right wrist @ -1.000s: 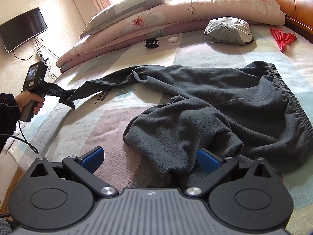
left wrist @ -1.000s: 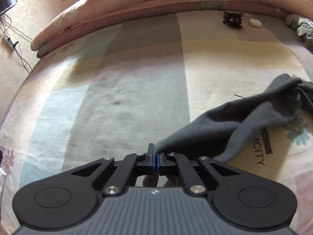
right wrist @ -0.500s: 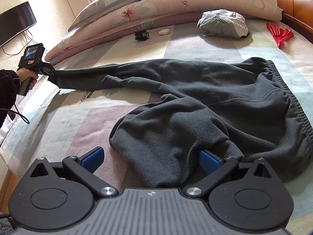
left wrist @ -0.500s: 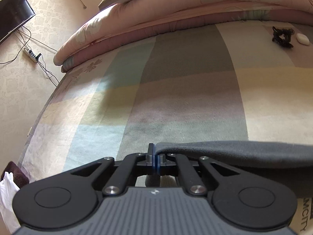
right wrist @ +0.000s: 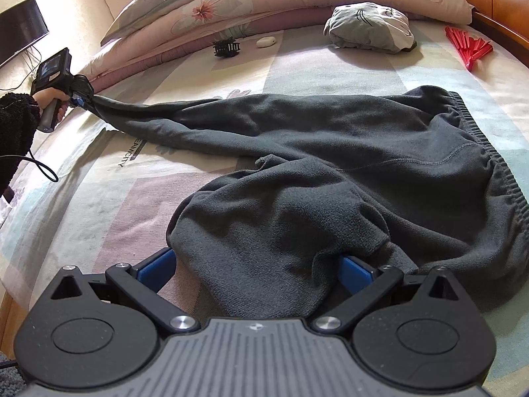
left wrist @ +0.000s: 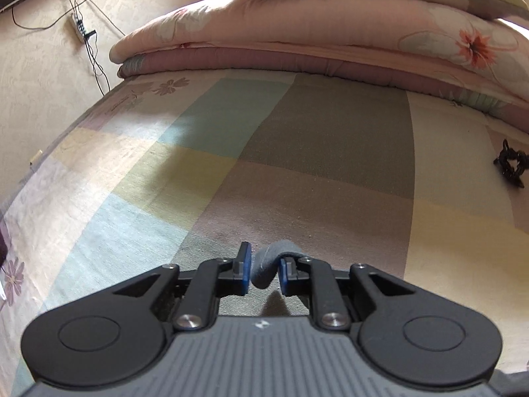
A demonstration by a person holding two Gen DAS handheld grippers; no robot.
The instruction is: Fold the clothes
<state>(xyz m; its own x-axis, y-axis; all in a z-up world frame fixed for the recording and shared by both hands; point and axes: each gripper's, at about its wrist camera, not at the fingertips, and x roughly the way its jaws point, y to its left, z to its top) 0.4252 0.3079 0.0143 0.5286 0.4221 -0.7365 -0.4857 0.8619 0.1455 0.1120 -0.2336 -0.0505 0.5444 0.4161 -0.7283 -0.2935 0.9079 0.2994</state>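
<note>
The dark grey fleece trousers (right wrist: 330, 152) sprawl across the patchwork bed (right wrist: 109, 205), one stretched leg's cuff lying between the slightly parted pads of the left tool (left wrist: 263, 269), the other leg's crumpled end between the wide-spread pads of the right tool (right wrist: 256, 269), ungripped.

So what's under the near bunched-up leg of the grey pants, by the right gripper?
The bunched leg drapes over the open right gripper, hiding part of each blue finger. Around it lies the patchwork bedsheet. Whatever is beneath the fabric itself is covered.
</note>
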